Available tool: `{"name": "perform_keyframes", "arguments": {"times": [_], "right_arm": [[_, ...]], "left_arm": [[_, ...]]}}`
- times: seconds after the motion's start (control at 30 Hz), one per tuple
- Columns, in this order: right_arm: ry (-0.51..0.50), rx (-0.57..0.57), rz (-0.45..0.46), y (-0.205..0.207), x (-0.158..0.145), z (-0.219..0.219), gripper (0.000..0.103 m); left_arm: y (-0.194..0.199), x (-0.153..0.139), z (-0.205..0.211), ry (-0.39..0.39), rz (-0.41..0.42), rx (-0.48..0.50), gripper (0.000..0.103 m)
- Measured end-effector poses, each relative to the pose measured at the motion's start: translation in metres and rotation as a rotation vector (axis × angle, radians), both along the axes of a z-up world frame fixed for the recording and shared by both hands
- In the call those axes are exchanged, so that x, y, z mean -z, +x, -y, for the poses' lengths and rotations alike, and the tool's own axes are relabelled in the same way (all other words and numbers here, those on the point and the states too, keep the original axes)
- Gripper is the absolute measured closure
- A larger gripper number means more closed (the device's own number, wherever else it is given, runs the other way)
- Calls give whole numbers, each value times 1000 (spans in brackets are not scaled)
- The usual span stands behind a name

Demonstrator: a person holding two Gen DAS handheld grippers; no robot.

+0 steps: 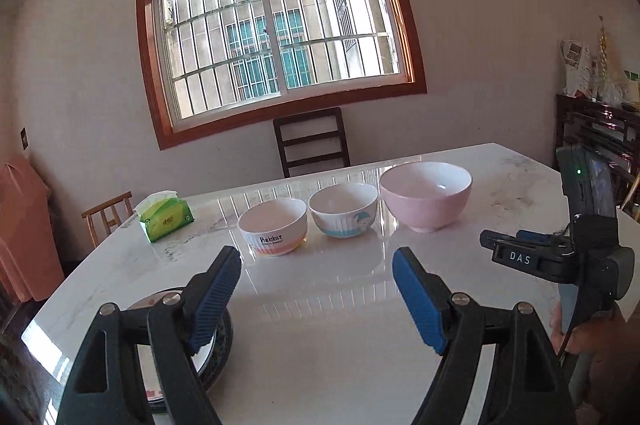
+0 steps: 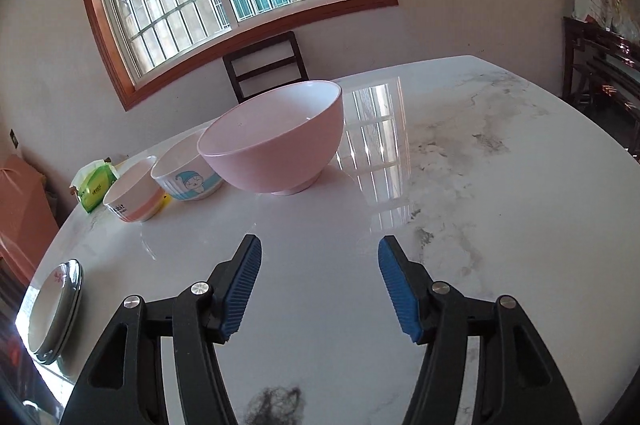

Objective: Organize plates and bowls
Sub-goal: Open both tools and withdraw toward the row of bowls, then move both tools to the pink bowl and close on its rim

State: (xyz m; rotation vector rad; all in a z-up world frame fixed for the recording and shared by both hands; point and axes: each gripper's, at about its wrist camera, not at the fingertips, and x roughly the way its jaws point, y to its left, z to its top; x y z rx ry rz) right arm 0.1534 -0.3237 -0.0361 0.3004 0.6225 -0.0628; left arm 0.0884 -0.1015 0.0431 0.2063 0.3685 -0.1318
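Three bowls stand in a row on the white marble table (image 1: 340, 305): a small "Rabbit" bowl (image 1: 273, 226) at left, a bowl with a cartoon figure (image 1: 343, 210) in the middle, and a large pink bowl (image 1: 425, 195) at right. They also show in the right wrist view: the Rabbit bowl (image 2: 132, 197), the cartoon bowl (image 2: 185, 173), the pink bowl (image 2: 274, 139). A stack of plates (image 2: 54, 311) lies at the table's near left edge, partly under my left gripper's left finger (image 1: 218, 295). My left gripper (image 1: 316, 295) is open and empty. My right gripper (image 2: 320, 291) is open and empty, short of the pink bowl.
A green tissue pack (image 1: 166, 217) lies at the far left of the table. A dark chair (image 1: 312, 141) stands behind the table under the window. A wooden stool (image 1: 108, 215) is at left. A dark cabinet (image 2: 604, 65) stands at right.
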Motion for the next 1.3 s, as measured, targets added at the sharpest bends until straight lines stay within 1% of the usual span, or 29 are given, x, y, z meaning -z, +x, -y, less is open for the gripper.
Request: {"name": "perform_keyframes", "arguments": {"times": [0.13,0.3,0.4,0.53,0.63,0.77,0.83,0.9,1.0,1.17,1.3], "right_arm": [[16,6,11,-2,0,3,45],[23,18,11,0,0,3,45],[41,27,24,1,0,5,44],[61,38,38,0,0,8,44],[73,49,49,-2,1,11,44],[79,61,50,-2,1,13,44],[83,68,49,-2,1,14,44],[87,70,48,-2,2,15,43],[92,75,52,-3,2,16,43],[100,95,47,-2,4,19,44],[111,99,46,-2,5,21,44]], "left_arm": [[15,4,22,26,-57,38,23],[30,11,40,60,-111,50,23],[39,13,42,39,-139,40,23],[49,15,44,54,-167,26,23],[52,13,41,48,-166,25,23],[51,8,36,39,-181,45,23],[53,6,34,27,-212,74,23],[57,6,30,-11,-258,113,23],[64,9,26,-60,-313,144,23],[83,13,16,-189,-405,203,23],[103,16,11,-309,-486,230,23]]}}
